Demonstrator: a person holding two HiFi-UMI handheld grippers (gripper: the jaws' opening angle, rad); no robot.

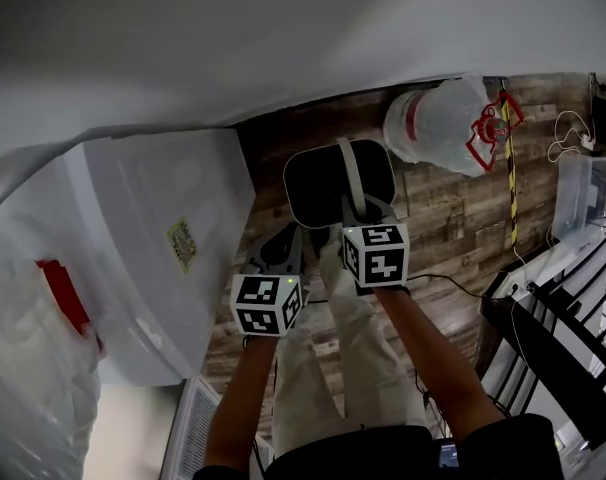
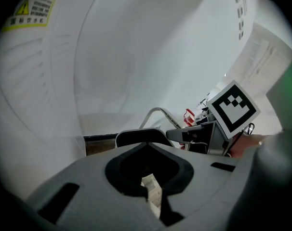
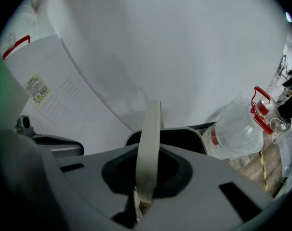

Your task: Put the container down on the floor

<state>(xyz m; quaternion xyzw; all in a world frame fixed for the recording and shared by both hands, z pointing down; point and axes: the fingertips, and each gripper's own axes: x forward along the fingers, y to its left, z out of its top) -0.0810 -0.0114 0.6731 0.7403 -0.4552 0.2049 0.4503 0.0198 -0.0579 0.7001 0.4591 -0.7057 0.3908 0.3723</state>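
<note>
Beside a large white appliance, a dark container is held over the wooden floor, its thin pale handle pinched by the right gripper. The left gripper is pressed together on nothing. The container is judged light and rigid, best lowered by that handle.

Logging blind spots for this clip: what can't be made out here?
1. Container dark top: lid or open mouth, unclear in every view.
2. Its base and any gap above the floor: head view, hidden by the container itself.
3. Label print on the white appliance: too small.
</note>
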